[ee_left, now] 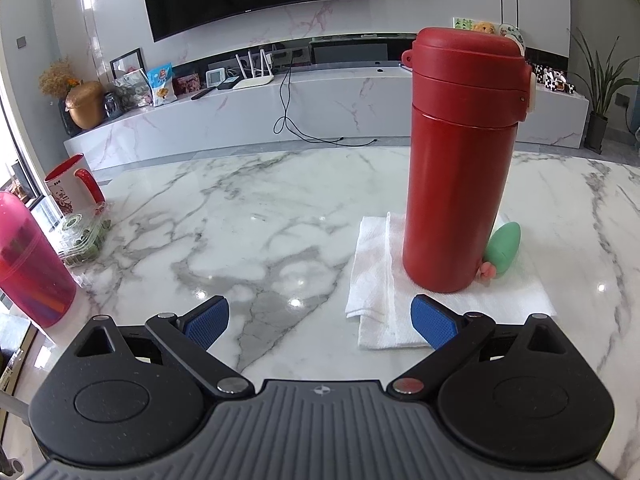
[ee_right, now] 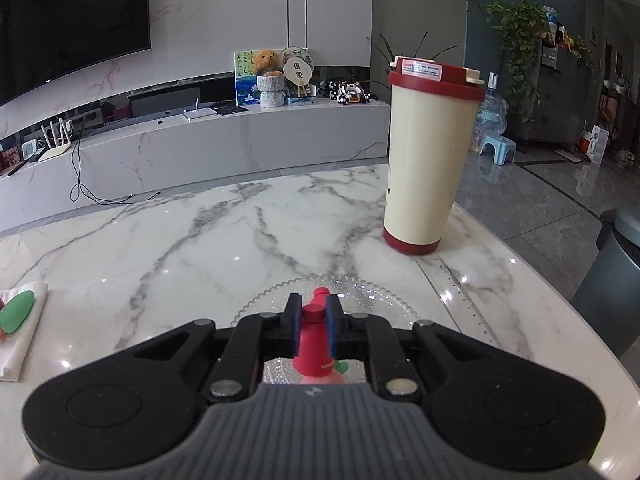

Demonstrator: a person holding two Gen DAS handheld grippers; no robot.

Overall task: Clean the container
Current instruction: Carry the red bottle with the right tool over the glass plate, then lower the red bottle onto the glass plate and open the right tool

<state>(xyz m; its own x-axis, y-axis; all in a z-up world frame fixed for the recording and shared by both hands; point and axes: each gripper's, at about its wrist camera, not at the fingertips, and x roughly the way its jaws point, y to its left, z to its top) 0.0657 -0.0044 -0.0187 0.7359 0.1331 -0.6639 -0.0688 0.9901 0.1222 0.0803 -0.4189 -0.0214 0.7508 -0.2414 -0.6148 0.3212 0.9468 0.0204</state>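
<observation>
A red flask (ee_left: 460,168) with its lid closed stands upright on a folded white paper towel (ee_left: 376,276) on the marble table. A green oval sponge (ee_left: 503,249) lies behind it on the towel, and also shows in the right wrist view (ee_right: 17,311). My left gripper (ee_left: 320,322) is open and empty, just in front of the flask. My right gripper (ee_right: 313,322) is shut on a red-pink bottle-like object (ee_right: 316,344) over a clear glass plate (ee_right: 372,300). A cream tumbler (ee_right: 426,160) with a red lid stands ahead to the right.
A pink plastic container (ee_left: 28,260), a red-and-white mug (ee_left: 72,186) and a clear box of green items (ee_left: 82,236) stand at the table's left edge. A clear ruler (ee_right: 460,296) lies by the plate. The table's right edge drops to the floor, with a grey bin (ee_right: 616,276) beside it.
</observation>
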